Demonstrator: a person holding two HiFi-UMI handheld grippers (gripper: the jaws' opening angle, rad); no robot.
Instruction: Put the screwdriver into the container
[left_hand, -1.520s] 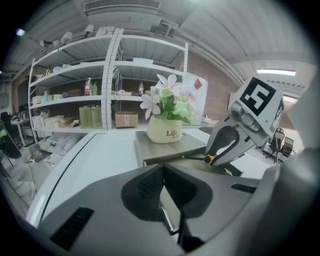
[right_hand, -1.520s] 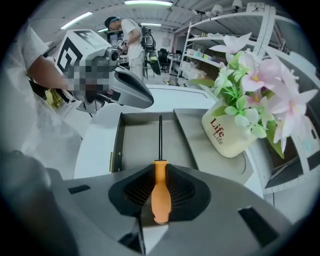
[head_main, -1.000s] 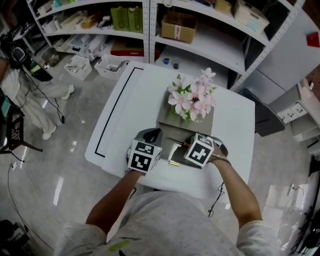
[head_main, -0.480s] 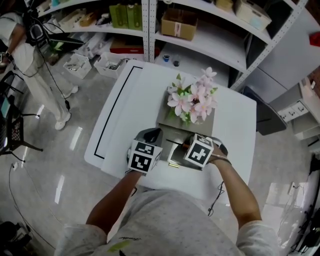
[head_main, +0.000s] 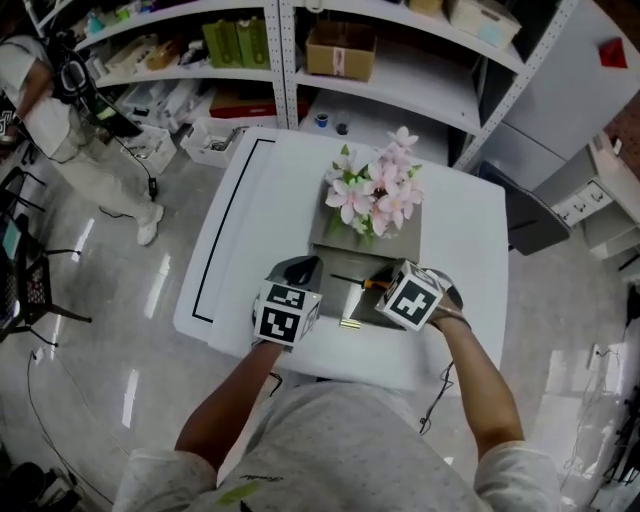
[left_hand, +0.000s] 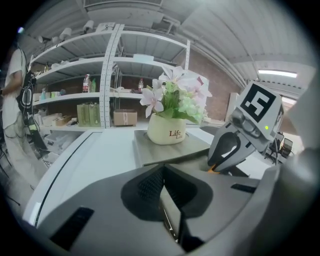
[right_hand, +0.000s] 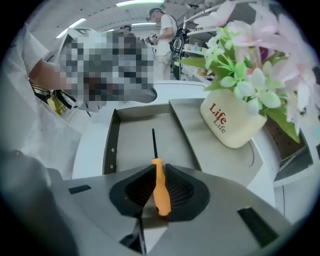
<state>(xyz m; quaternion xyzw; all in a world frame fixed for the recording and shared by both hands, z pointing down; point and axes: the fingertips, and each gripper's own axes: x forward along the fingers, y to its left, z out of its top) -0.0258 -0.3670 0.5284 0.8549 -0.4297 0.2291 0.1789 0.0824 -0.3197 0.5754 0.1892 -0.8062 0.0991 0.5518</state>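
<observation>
— Where is the screwdriver (right_hand: 159, 186) found?

— It is pinched by its orange handle between the jaws of the right gripper (right_hand: 158, 172). The thin black shaft is pointed forward over the bare floor of the open grey container (right_hand: 111, 145). Whether the tip is touching that floor cannot be told.

— How is it expected to handle?

— It is judged light and stiff. The handle is smooth, round and tapered, so some swivelling or slipping in the grip is possible. The thick middle of the handle is the best place to be held, as it is now. Once released, rolling is likely, though it should be stopped by the container walls.

— And the left gripper (left_hand: 162, 186)?

— Its jaws are drawn together, with nothing recognisable between them. It is kept just beside the container.

— What else is close?

— A flower pot (right_hand: 230, 122) is stood on the grey platform (right_hand: 192, 125) next to the container, all on a white table (head_main: 250, 220).
</observation>
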